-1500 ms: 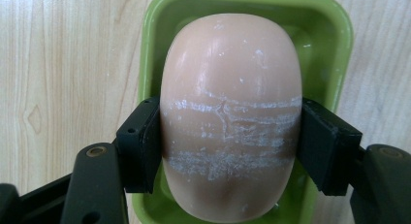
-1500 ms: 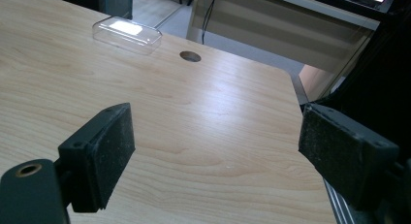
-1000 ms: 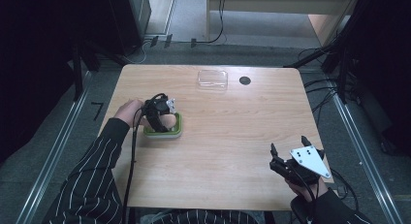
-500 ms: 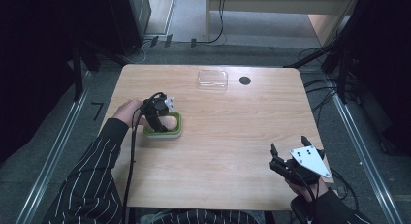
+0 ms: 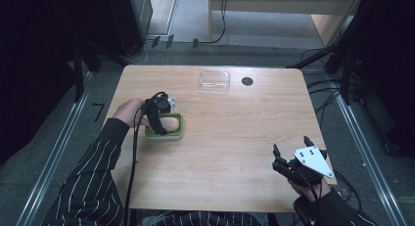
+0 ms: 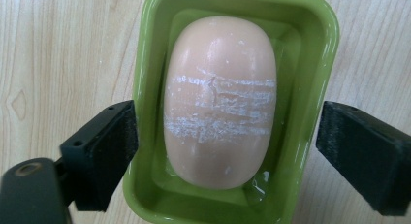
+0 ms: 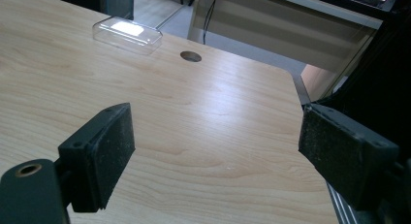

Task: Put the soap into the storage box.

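The soap dish (image 5: 165,130), a green tray with a pale bar of soap (image 6: 220,100) lying in it, sits on the left half of the tabletop (image 5: 230,138), right under the left gripper (image 6: 228,151). That gripper's jaws have just been opening and now stand apart on either side of the dish, one pad close against its wall, the other clear. The likely trouble: lifting away at a slant could catch that near pad on the rim and drag or tip the dish, and the wet-looking soap could slide. The tabletop offers wide bare room in the middle and front. A clear lid (image 5: 214,81) lies near the far edge, beside a small round hole (image 5: 247,81). The right gripper (image 5: 291,152) hangs at the front right corner, fingers spread on nothing, close to the edge.
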`<state>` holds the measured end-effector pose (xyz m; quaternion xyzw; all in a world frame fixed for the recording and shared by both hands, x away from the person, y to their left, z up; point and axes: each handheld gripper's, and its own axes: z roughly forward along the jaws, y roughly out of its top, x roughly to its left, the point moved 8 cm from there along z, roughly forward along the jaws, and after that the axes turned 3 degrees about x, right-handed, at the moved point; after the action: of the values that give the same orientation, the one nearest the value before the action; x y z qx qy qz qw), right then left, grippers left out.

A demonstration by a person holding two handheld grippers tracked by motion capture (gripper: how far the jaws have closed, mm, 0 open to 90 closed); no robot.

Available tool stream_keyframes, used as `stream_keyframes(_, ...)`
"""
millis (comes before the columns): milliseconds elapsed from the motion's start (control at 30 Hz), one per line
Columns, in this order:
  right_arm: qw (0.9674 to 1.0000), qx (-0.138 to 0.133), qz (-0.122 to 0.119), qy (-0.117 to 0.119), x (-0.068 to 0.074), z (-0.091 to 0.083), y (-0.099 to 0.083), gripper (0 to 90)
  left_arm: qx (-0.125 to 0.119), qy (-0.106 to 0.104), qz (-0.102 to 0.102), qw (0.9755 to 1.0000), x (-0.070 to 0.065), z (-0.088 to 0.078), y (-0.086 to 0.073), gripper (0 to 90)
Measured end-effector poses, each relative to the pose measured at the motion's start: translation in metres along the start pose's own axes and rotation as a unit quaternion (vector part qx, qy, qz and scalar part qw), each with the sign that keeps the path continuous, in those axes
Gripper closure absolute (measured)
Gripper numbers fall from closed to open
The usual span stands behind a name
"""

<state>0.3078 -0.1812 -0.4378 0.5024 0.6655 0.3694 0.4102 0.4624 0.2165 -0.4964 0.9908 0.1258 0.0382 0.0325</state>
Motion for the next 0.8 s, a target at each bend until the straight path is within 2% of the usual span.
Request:
stream_keyframes(100,1.0,-0.003,0.005,-0.001,-0.001,-0.001,0.001,13.6,0.002,-0.006,-0.002,1.0,-0.004,0.0,0.0,6.6)
stream_keyframes(200,1.0,-0.003,-0.001,0.003,0.003,-0.001,0.002,13.6,0.0,-0.013,-0.007,0.9999,-0.009,-0.003,-0.001,5.4)
stream_keyframes(333,1.0,-0.002,-0.001,0.002,0.003,-0.002,0.002,13.6,-0.009,-0.005,-0.014,0.9998,-0.01,-0.01,-0.001,4.4)
stream_keyframes(433,1.0,-0.003,-0.002,-0.002,0.002,-0.003,0.001,13.6,-0.019,-0.01,-0.023,0.9995,-0.014,-0.014,-0.001,4.4)
stream_keyframes(533,1.0,-0.006,0.002,-0.003,0.001,-0.005,0.002,13.6,-0.012,-0.004,-0.029,0.9995,-0.017,-0.015,-0.004,4.4)
stream_keyframes(600,1.0,-0.005,0.003,-0.003,0.001,-0.004,0.002,13.6,-0.011,-0.005,-0.038,0.9992,-0.019,-0.016,-0.006,4.4)
stream_keyframes(700,0.9999,-0.004,-0.01,0.0,0.004,-0.003,0.002,13.6,-0.013,-0.004,-0.046,0.9988,-0.022,-0.017,-0.008,4.4)
stream_keyframes(800,1.0,-0.004,-0.003,0.0,0.004,-0.004,0.002,13.6,-0.024,-0.007,-0.06,0.9979,-0.026,-0.02,-0.009,4.4)
